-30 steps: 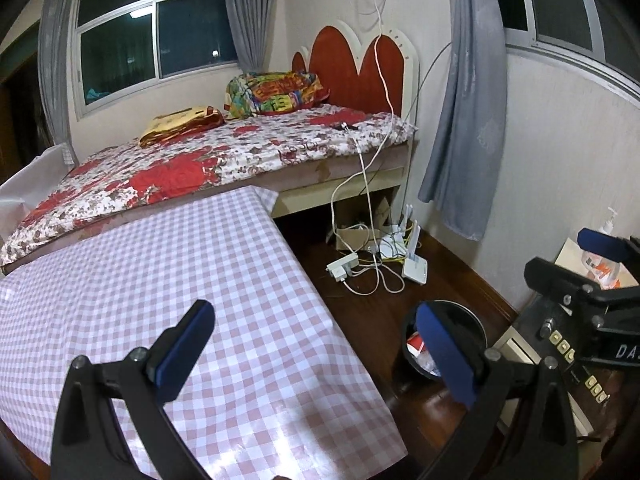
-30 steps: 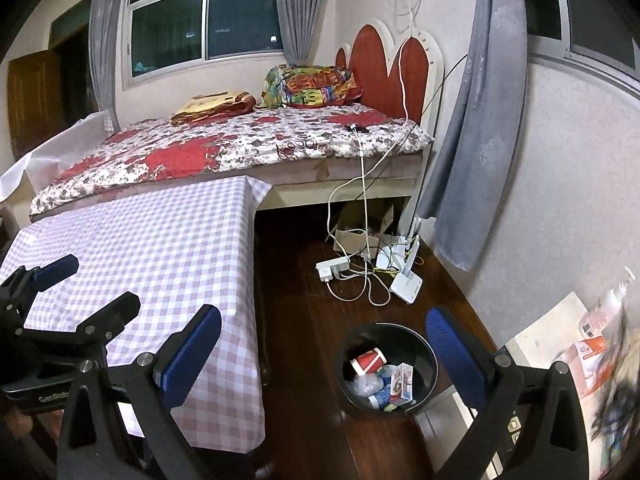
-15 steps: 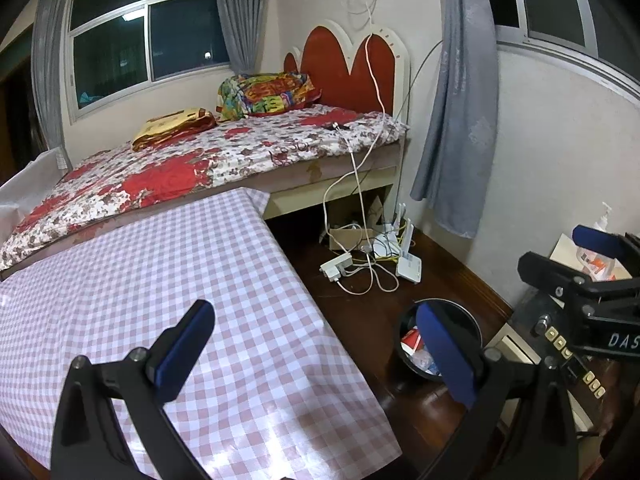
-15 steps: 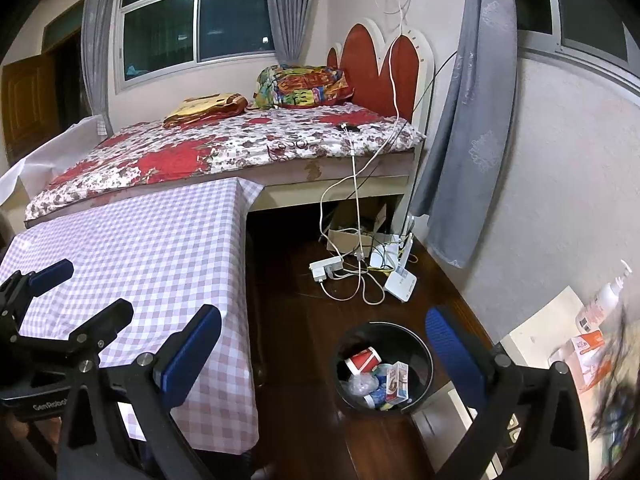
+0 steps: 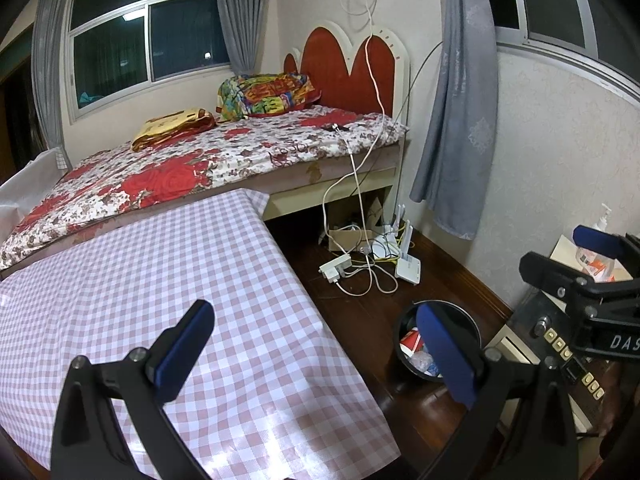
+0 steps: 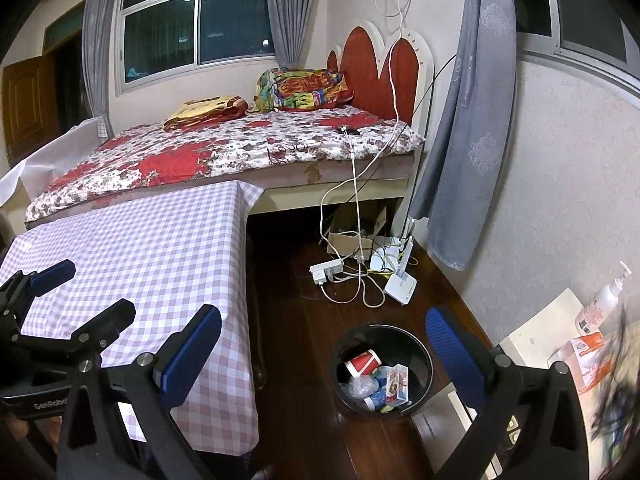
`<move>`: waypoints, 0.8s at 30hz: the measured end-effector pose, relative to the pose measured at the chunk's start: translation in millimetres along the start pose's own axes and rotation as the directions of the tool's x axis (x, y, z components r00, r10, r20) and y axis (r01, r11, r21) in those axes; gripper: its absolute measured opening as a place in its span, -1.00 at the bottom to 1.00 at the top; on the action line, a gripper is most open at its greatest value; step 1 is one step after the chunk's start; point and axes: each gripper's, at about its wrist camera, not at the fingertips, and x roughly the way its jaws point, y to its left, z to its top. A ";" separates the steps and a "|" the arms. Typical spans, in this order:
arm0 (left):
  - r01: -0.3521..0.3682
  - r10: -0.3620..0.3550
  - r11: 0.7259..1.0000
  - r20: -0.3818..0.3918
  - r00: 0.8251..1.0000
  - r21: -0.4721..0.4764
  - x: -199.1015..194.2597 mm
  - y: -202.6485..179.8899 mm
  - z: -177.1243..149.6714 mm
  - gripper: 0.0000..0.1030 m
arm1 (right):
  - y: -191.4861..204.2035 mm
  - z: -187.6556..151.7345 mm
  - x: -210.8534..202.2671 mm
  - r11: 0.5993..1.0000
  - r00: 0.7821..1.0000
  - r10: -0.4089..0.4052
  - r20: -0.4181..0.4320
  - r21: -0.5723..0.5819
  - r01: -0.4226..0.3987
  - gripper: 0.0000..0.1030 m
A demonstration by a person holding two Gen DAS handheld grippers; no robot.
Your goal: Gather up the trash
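— Looking down the left gripper (image 5: 314, 350), what do you get?

— Both blue-padded fingers spread wide with nothing between them. It hangs over the near right corner of a table under a pink checked tablecloth (image 5: 160, 288). The cloth is bare where it shows.

— And the right gripper (image 6: 324, 350)?

— Jaws wide apart too, and empty. It sits above the dark wooden floor (image 6: 296, 312), right of the table, and its own view shows the other tool at the near left edge.

— Where is the trash?

— In a round black bin (image 6: 420, 344) on the floor, near right, between the table and the wall. Inside lie a red and white paper cup (image 6: 362, 363), a small printed carton (image 6: 398, 384), some crumpled clear plastic (image 6: 360, 390) and a blue scrap I cannot identify. From the left wrist view the bin (image 5: 460, 312) is half hidden behind that tool's right finger.

— Anything around it?

— Farther off, a white power strip (image 6: 326, 270) and a router (image 6: 400, 286) in a tangle of cables by the bed (image 6: 224, 152). At the near right, a pump bottle (image 6: 600, 300) stands on a pale surface.
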 end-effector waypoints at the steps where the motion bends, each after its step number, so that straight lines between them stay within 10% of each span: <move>1: 0.000 0.000 1.000 0.002 1.000 0.001 -0.1 -0.1 -0.1 0.98 | 0.0 -0.2 0.1 1.000 1.000 0.000 0.000 0.001 0.000 1.00; 24: -0.002 0.003 1.000 0.002 1.000 -0.003 2.2 -4.6 -1.0 0.98 | -0.9 0.5 -0.5 1.000 1.000 0.004 0.000 0.000 -0.004 1.00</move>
